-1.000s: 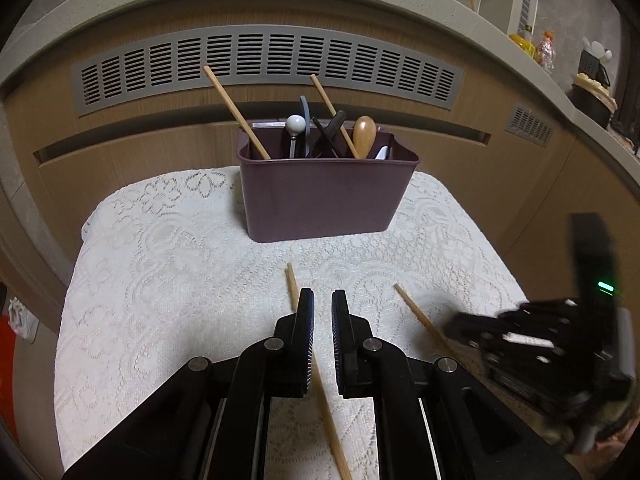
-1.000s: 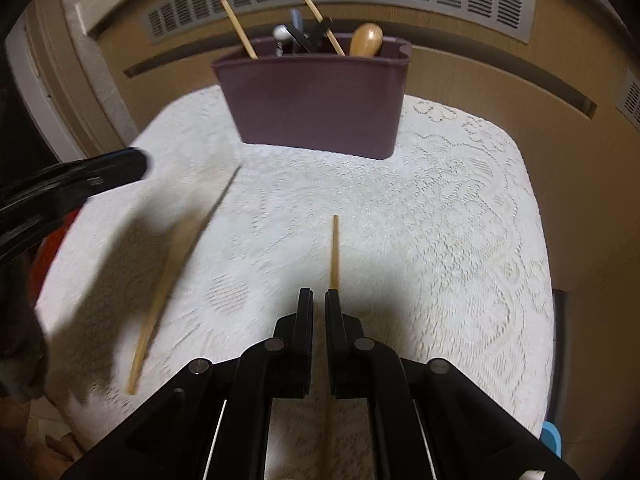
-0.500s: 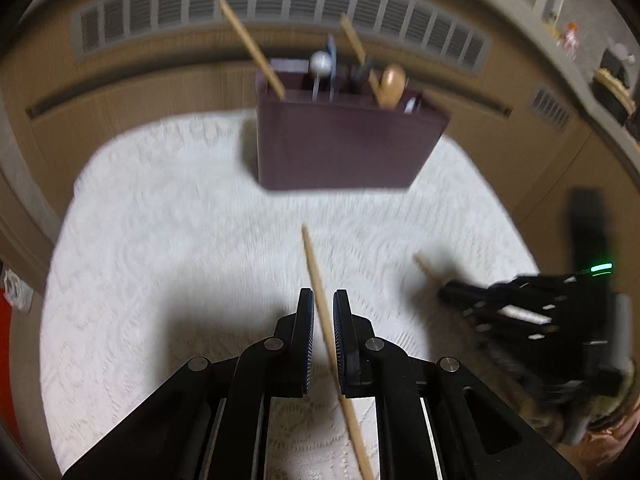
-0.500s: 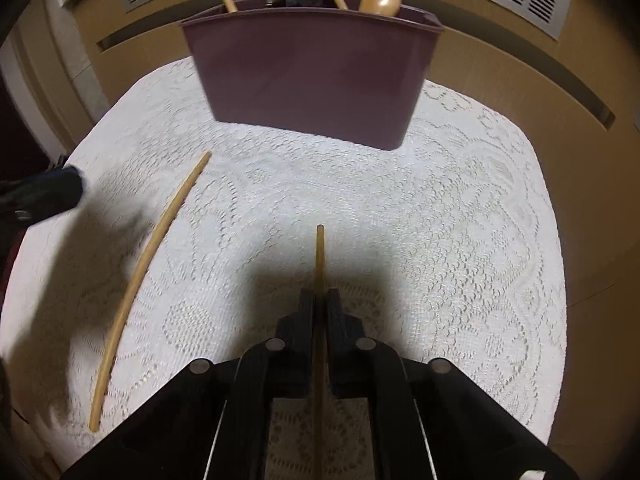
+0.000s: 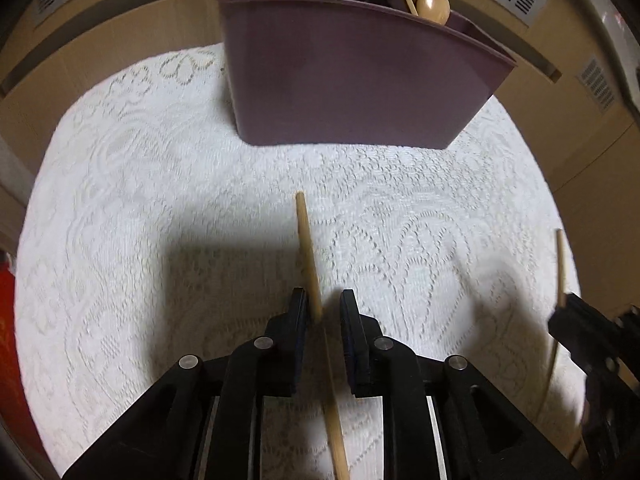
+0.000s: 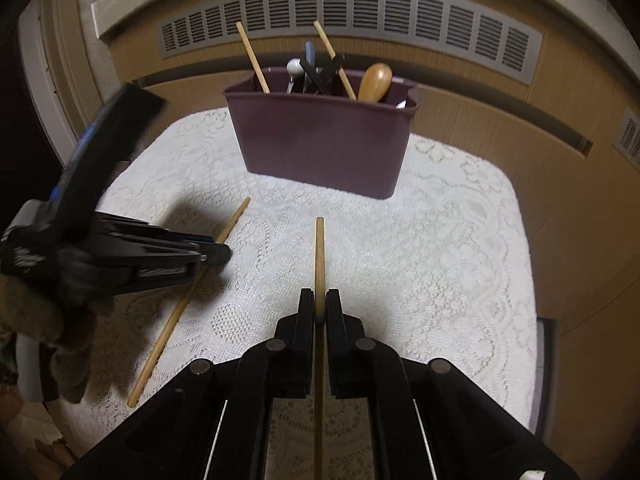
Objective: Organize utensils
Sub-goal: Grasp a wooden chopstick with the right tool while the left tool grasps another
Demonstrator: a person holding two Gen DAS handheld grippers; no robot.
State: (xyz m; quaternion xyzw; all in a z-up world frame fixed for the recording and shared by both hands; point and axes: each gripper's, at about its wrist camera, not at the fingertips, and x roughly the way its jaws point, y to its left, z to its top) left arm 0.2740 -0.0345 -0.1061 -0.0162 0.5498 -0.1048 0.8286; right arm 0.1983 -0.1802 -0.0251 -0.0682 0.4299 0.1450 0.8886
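Note:
A wooden chopstick [image 5: 308,248] lies on the white lace cloth [image 5: 140,200], running between the fingers of my left gripper [image 5: 323,304]. The jaws are opening: the stick sits close to the left finger, with a gap to the right one. My right gripper [image 6: 319,304] is shut on a second chopstick [image 6: 319,256], whose far end points toward the dark purple bin [image 6: 324,144]. That bin [image 5: 360,80] holds upright chopsticks, a wooden spoon [image 6: 375,82] and dark utensils. In the right wrist view, the left gripper [image 6: 222,254] hovers low over its chopstick [image 6: 172,320].
The cloth covers a small table in front of a wooden panel with a grey vent grille [image 6: 352,24]. The right gripper [image 5: 562,314] with its stick [image 5: 561,264] shows at the right edge of the left wrist view. A gloved hand [image 6: 48,320] holds the left gripper.
My left gripper dropped toward the cloth and closer to the bin, and its jaws widened around the lying chopstick. My right gripper closed on its chopstick, then drew back from the bin.

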